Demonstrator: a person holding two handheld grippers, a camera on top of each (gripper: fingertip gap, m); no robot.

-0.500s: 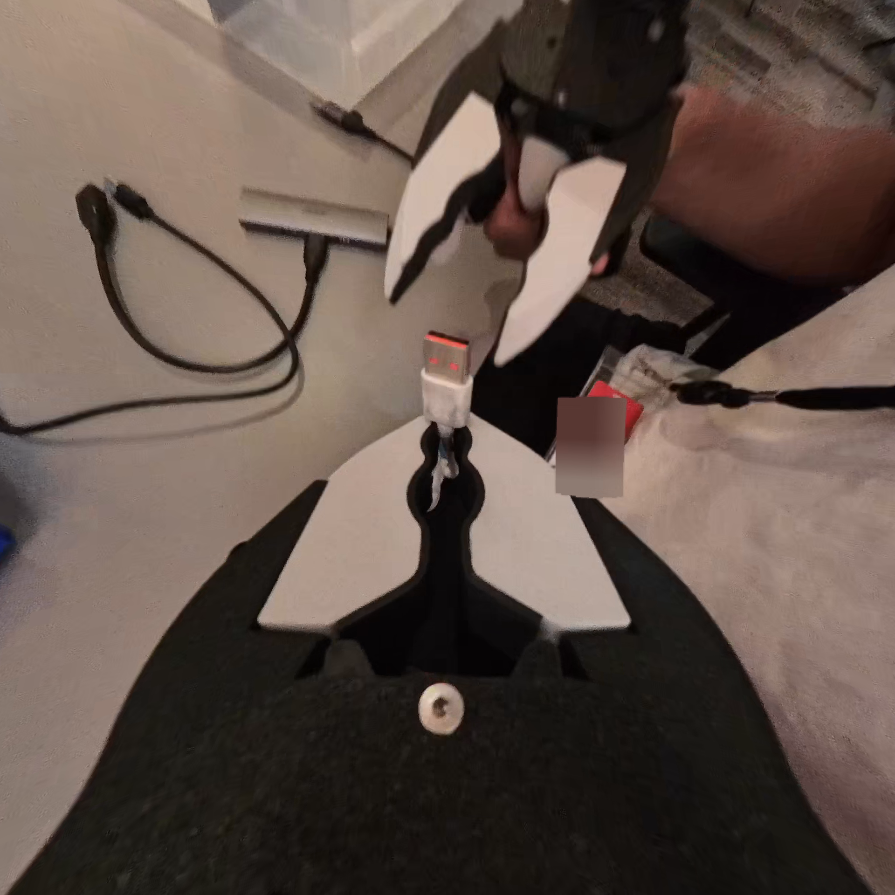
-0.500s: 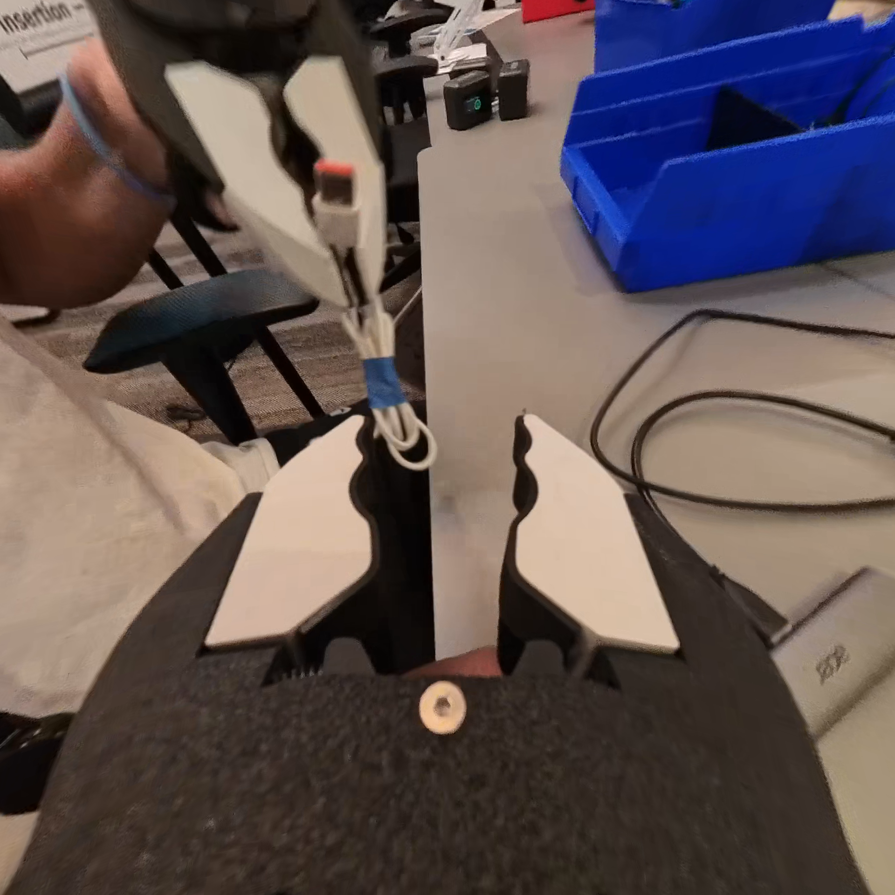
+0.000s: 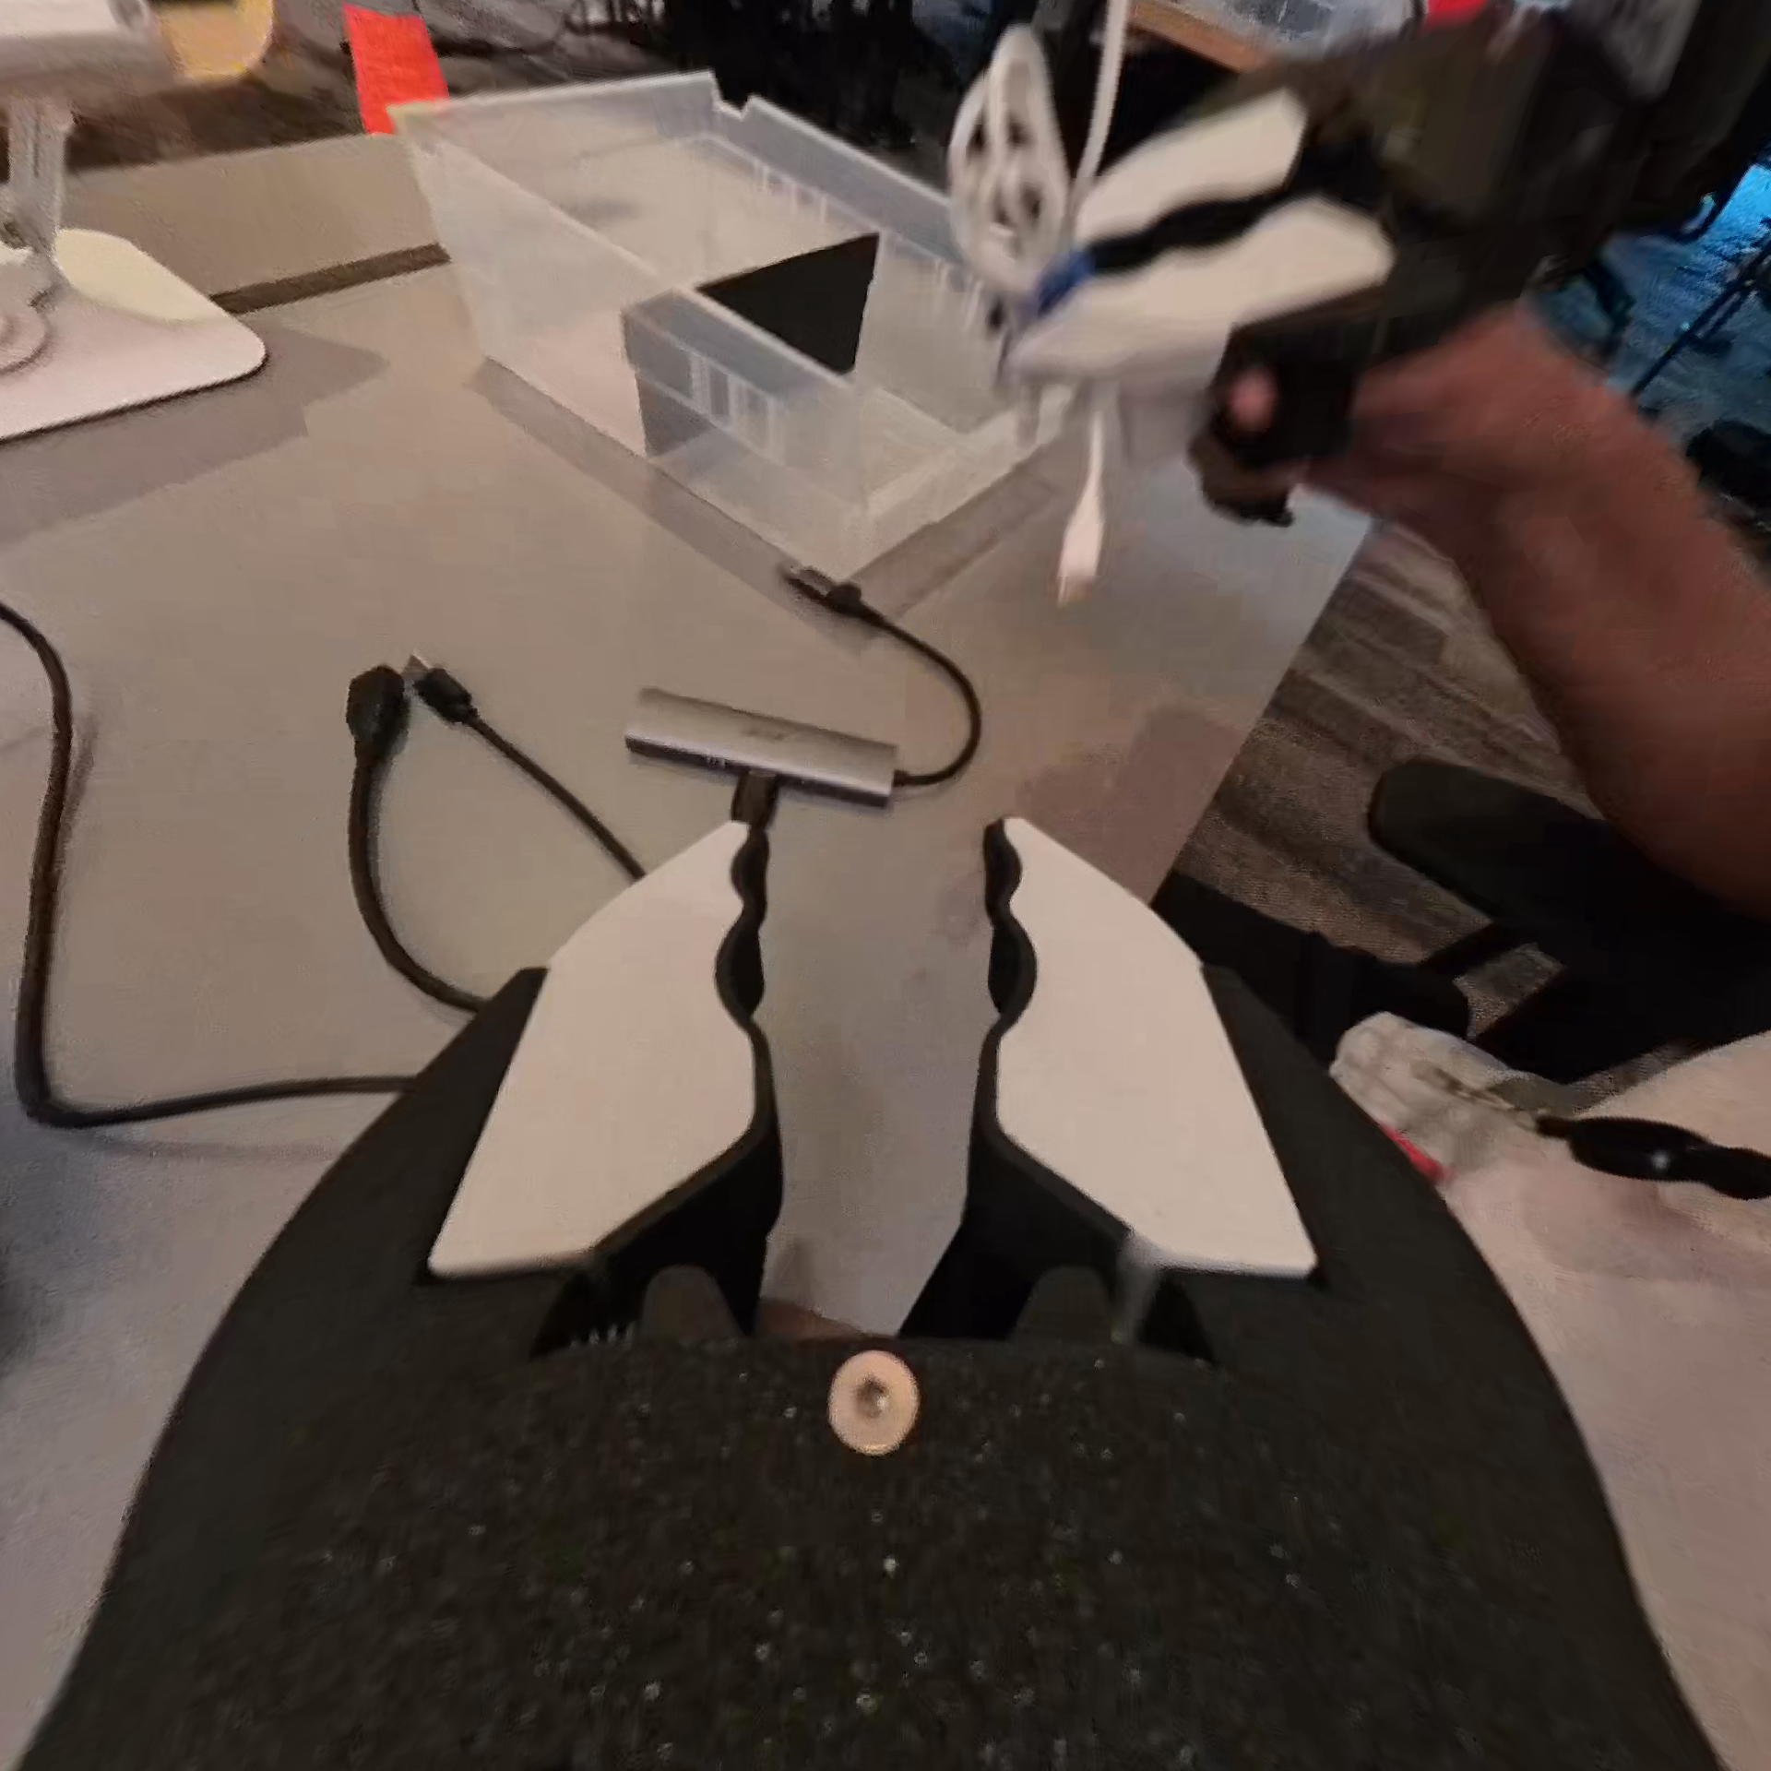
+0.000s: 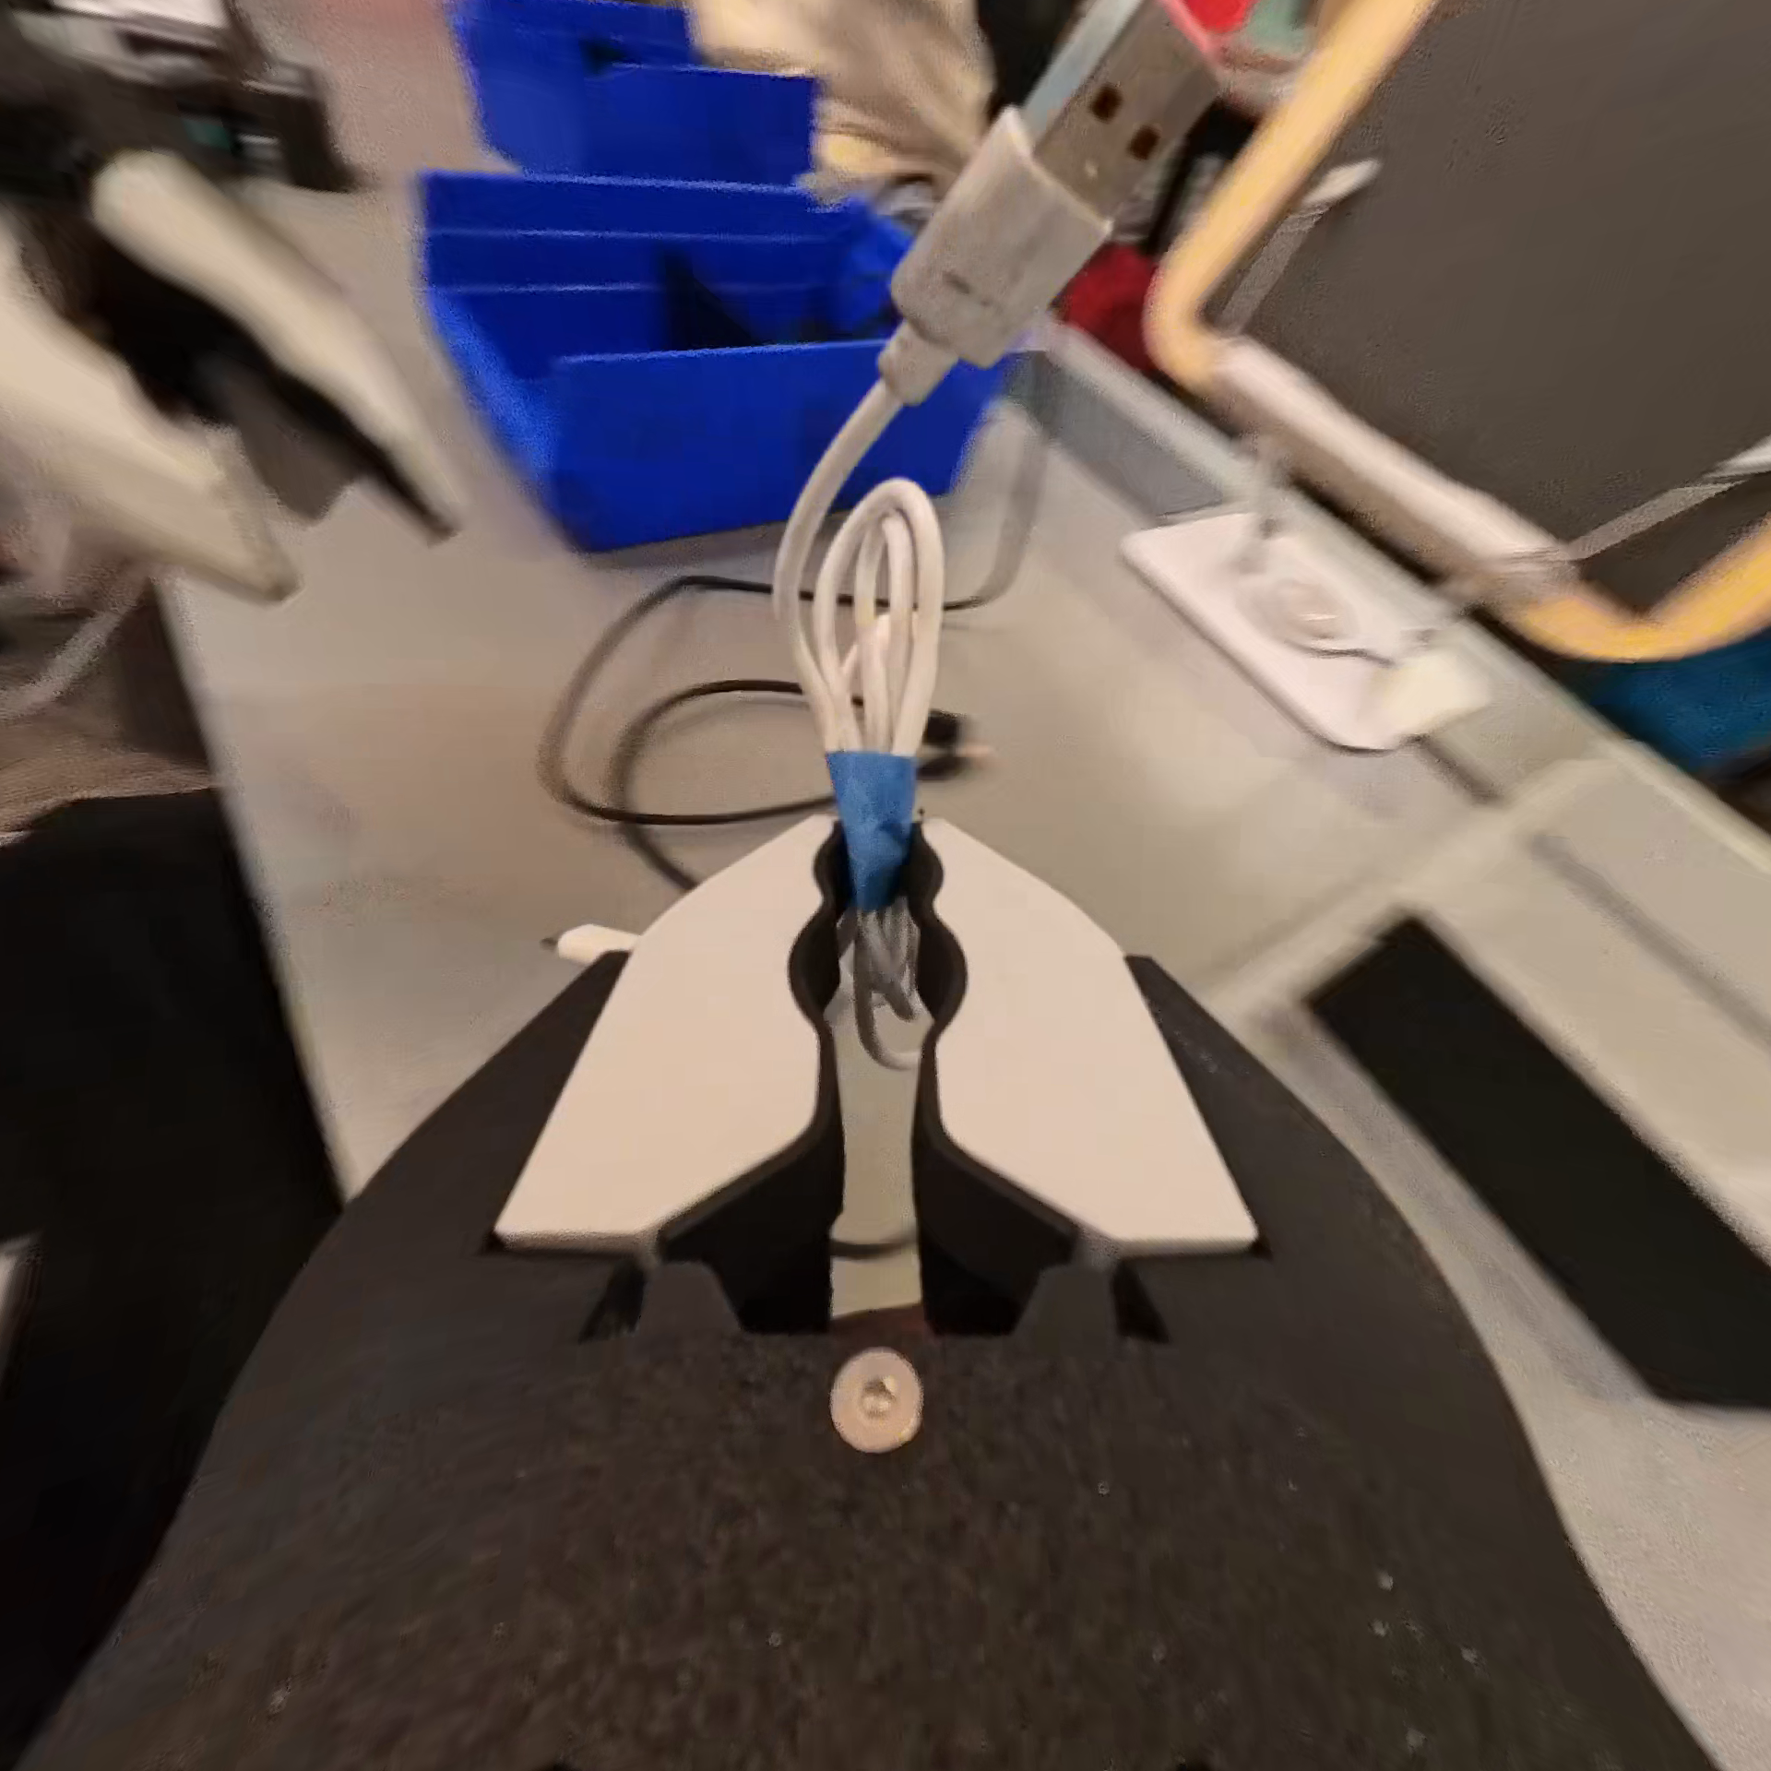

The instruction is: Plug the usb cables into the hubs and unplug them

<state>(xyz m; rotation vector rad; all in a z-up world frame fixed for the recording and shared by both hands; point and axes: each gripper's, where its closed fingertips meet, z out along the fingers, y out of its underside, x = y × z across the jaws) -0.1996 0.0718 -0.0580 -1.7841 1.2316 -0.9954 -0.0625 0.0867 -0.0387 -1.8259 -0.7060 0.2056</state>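
My right gripper [image 4: 872, 836] is shut on a bundled white USB cable [image 4: 877, 613], gripping it at its blue tape wrap [image 4: 870, 815]. The cable's USB-A plug [image 4: 1092, 125] sticks up beyond the fingers. In the left wrist view the right gripper [image 3: 1035, 316] holds the bundle [image 3: 1011, 182] in the air at upper right, with a white plug end [image 3: 1081, 537] dangling. My left gripper [image 3: 870, 843] is open and empty above the table. Just beyond its tips lies a silver hub [image 3: 757, 743] with a black cable [image 3: 752, 800] plugged into its near side.
A clear plastic bin [image 3: 594, 249] stands behind the hub. Blue bins [image 4: 690, 412] sit at the far side. Loose black cables [image 3: 383, 862] lie left of the hub. A white stand base [image 3: 115, 335] is at far left. The table edge and a black chair [image 3: 1533, 910] are on the right.
The white cable has passed from my left gripper to my right. The left gripper has opened and pulled back over the hub; the right has shut on the taped bundle and lifted it.
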